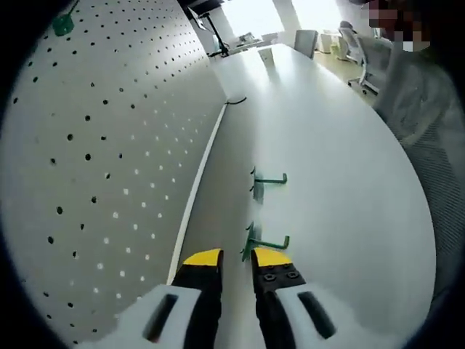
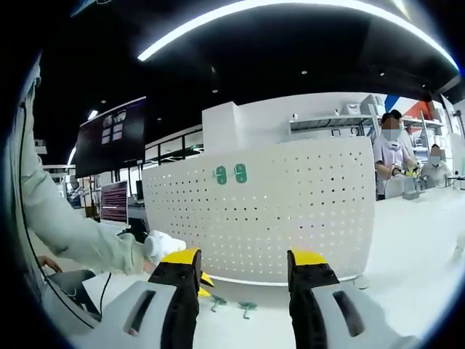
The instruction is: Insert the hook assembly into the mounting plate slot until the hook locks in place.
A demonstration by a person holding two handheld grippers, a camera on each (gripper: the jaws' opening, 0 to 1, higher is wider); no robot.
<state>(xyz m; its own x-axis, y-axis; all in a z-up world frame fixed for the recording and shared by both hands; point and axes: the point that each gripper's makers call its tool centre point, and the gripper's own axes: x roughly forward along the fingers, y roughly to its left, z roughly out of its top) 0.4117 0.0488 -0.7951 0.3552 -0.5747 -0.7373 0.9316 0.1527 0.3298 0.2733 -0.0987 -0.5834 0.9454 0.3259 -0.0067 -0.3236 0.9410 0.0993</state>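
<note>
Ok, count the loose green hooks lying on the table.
2 in the left gripper view: near hook just ahead of the left gripper, far hook beyond it. Others may be hidden.

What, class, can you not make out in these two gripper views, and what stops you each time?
- Left gripper view: whether the nearest green hook touches the left gripper; a fingertip overlaps it.
- Left gripper view: what the green piece on the pegboard is; it sits at the distorted edge.
- Right gripper view: the shape of the hooks on the table; too small, seen between the right gripper's fingers.
</note>
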